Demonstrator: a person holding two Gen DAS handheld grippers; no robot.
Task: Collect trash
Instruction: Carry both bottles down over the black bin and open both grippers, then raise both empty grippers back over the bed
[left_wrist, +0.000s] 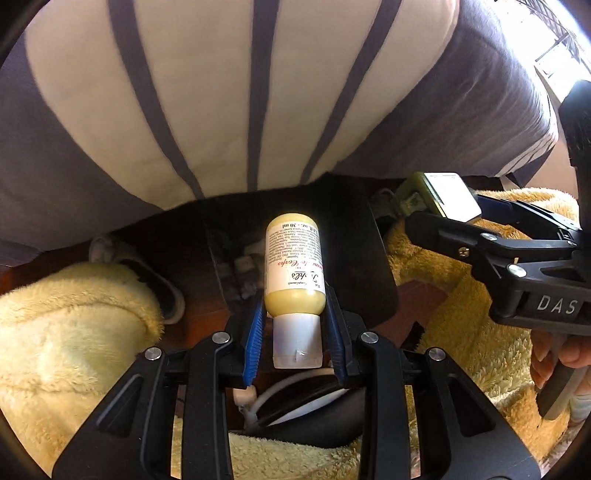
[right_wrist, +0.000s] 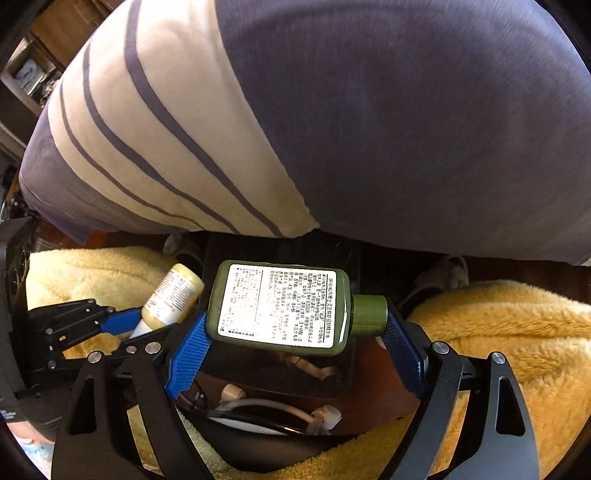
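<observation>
My left gripper (left_wrist: 295, 314) is shut on a small yellow lotion bottle (left_wrist: 293, 266) with a white cap, held above a black bin (left_wrist: 369, 266). The bottle also shows in the right wrist view (right_wrist: 171, 295), with the left gripper (right_wrist: 129, 321) at the left. My right gripper (right_wrist: 295, 332) is shut on a flat green bottle (right_wrist: 279, 306) with a white label, gripped end to end, over the same black bin (right_wrist: 280, 373). The right gripper (left_wrist: 443, 221) and green bottle (left_wrist: 439, 195) show at the right of the left wrist view.
A striped white and grey duvet (left_wrist: 229, 92) hangs over the bed edge just behind the bin. Fluffy yellow fabric (left_wrist: 74, 332) lies on both sides. A slipper (left_wrist: 147, 277) sits on the dark wood floor at left. White cables (right_wrist: 266, 410) lie on a dark object below the grippers.
</observation>
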